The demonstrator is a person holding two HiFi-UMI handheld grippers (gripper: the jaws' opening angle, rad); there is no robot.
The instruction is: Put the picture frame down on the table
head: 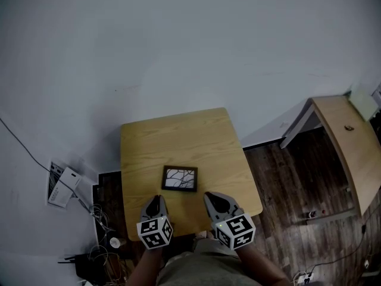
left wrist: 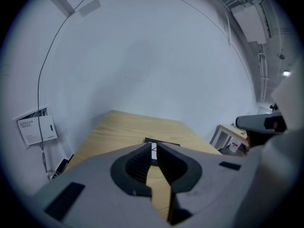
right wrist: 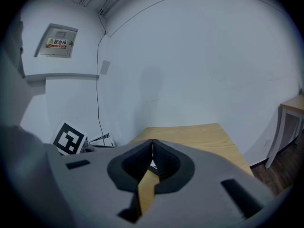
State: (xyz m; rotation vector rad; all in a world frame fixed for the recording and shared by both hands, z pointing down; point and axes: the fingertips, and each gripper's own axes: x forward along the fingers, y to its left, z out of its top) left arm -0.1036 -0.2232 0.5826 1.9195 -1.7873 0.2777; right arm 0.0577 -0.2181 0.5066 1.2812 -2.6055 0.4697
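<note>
Cables (head: 100, 220), side table (head: 342, 139) (picture frame (head: 179, 179) flat)

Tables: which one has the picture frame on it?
The square table straight ahead: the picture frame lies flat on it. The table at far right has none.

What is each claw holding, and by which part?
Nothing: left claw and right claw are shut and empty; the picture frame lies flat on the table.

There was one picture frame (head: 179, 178), near the near edge of one light wooden table (head: 178, 133). A second table (head: 348, 151) stood past its right edge. Two grippers showed: one left gripper (head: 158, 199), one right gripper (head: 209, 196). One white box (head: 70, 180) sat beyond the left edge.
</note>
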